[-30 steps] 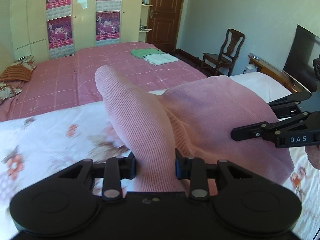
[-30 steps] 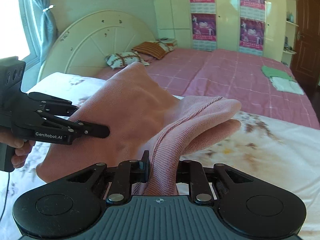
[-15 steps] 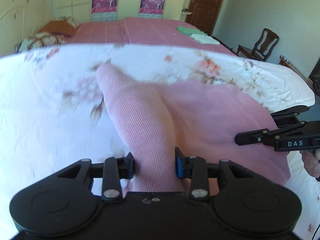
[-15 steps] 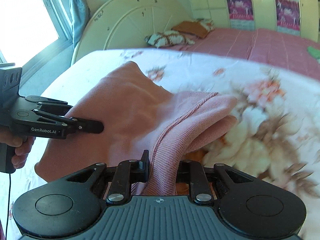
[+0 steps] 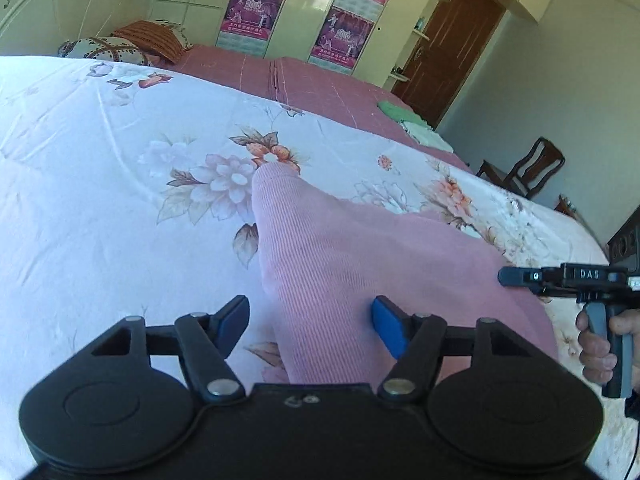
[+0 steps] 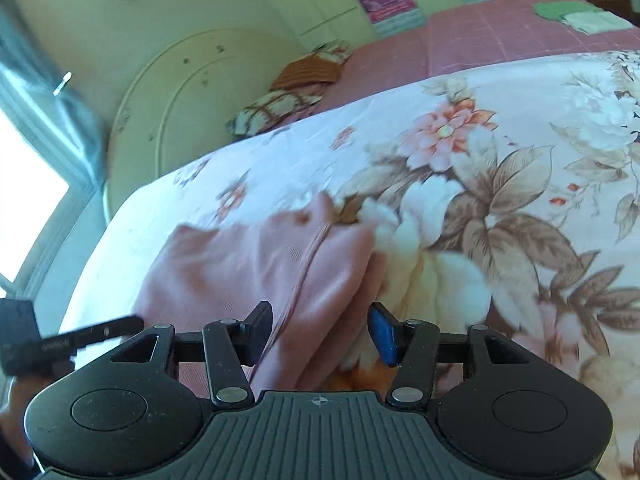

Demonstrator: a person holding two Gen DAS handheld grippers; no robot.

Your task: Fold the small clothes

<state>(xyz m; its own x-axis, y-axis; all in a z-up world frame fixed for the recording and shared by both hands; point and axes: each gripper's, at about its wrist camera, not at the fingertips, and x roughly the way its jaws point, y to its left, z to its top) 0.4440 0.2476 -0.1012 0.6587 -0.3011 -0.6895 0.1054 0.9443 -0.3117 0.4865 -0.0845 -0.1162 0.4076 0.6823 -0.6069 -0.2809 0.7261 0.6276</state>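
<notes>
A pink knit garment (image 5: pixel 340 248) lies folded on the floral bed sheet (image 5: pixel 120 200). My left gripper (image 5: pixel 310 320) straddles its near fold; the jaws are opening and the blue pads (image 5: pixel 390 328) stand clear of the cloth. At the right of this view a hand holds my right gripper (image 5: pixel 520 276) by the garment's far edge. In the right wrist view the garment (image 6: pixel 248 256) has a doubled edge running between the jaws of the right gripper (image 6: pixel 320 328), which are also opening, with a gap at the blue pad (image 6: pixel 382 336). The left gripper (image 6: pixel 92 330) shows blurred at the left edge.
Beyond the floral sheet lies a bed with a pink cover (image 5: pixel 320 88), with folded green and white clothes (image 5: pixel 404 116) and pillows (image 5: pixel 120 46) on it. A wooden chair (image 5: pixel 528 168) and a door (image 5: pixel 456 40) stand at the right. A cream headboard (image 6: pixel 180 100) rises at the left.
Both grippers came down to the sheet with the garment and their jaws spread apart. The garment, held up before, now rests on the bed, released by both.
</notes>
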